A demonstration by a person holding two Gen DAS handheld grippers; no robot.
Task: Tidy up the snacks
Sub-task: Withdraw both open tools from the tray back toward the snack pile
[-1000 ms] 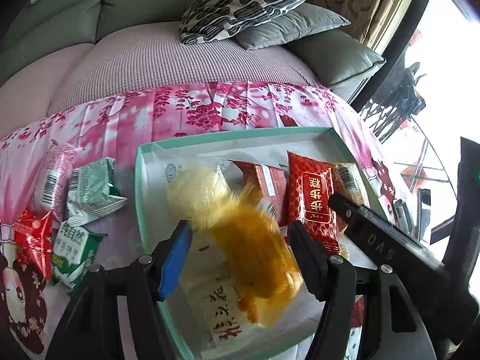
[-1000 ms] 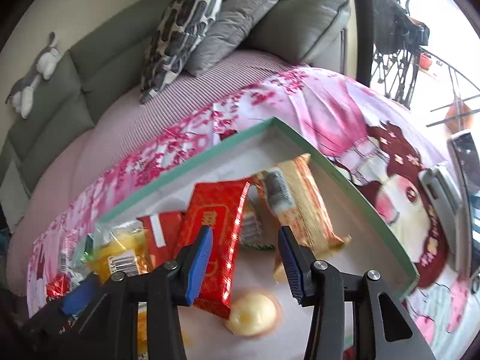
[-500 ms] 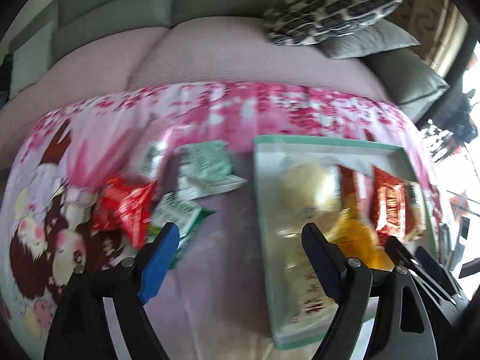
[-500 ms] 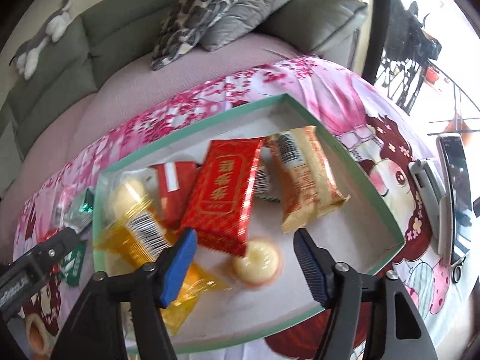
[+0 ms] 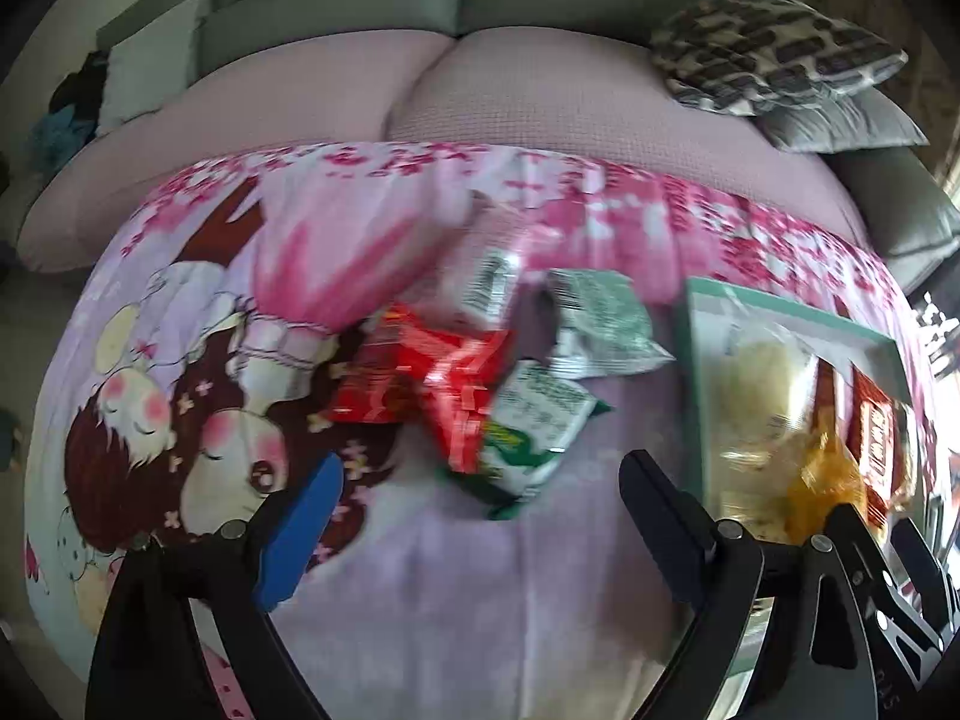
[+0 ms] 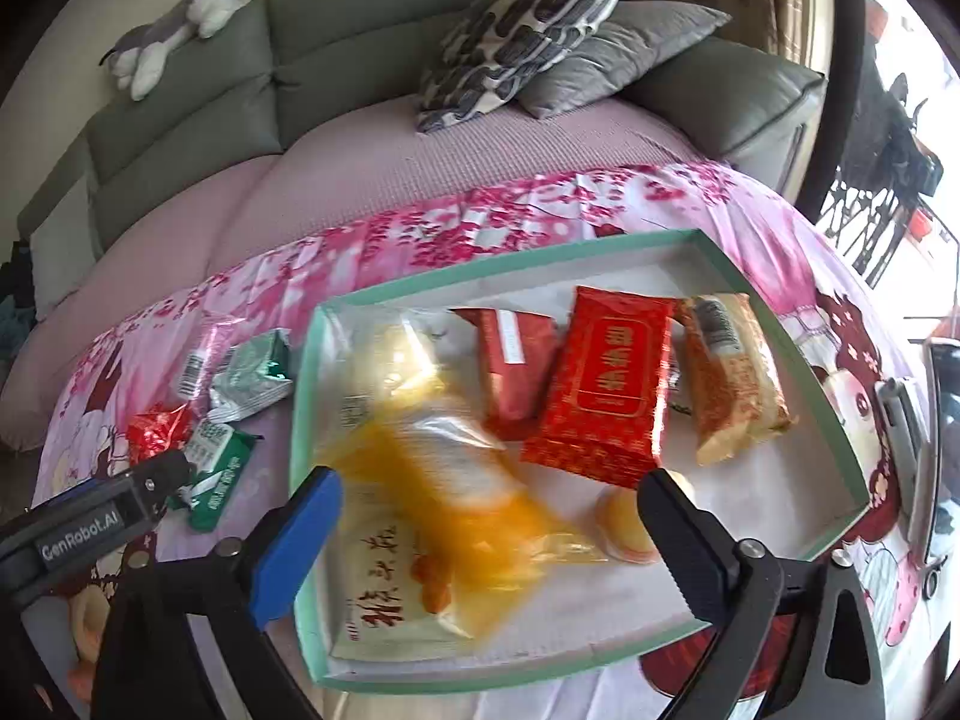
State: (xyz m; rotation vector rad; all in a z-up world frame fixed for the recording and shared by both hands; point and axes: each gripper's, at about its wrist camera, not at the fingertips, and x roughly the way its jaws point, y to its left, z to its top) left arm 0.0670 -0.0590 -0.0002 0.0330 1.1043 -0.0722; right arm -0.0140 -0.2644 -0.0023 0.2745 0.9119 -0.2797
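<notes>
Since a second ago the left gripper (image 5: 480,516) has swung off the tray (image 6: 303,396) toward the loose snacks on the cloth, and the yellow bag (image 6: 456,480) it was carrying now lies in the tray. The right gripper (image 6: 489,531) has let go of the red packet (image 6: 606,384) and pulled back toward the tray's near edge.

In the left wrist view, the left gripper's jaws are wide and opening further, with nothing pressed between them. Above them, in the middle of the frame, a heap of snacks lies on the pink printed cloth (image 5: 420,600): a crumpled red wrapper (image 5: 432,378), a green-and-white packet (image 5: 534,420) touching its right side, a second green packet (image 5: 600,324) just above that, and a clear packet with a barcode (image 5: 489,285) at the top. This view is blurred, so I would not swear to how they overlap. The tray sits at the right edge.

In the right wrist view, the right gripper's jaws are also opening and grip nothing; the yellow bag lies below, between them. The red packet sits in the tray's centre, an orange-and-cream packet (image 6: 732,384) just right of it, a dark red packet (image 6: 516,372) to its left, and a small round cake (image 6: 624,522) by the right finger.
</notes>
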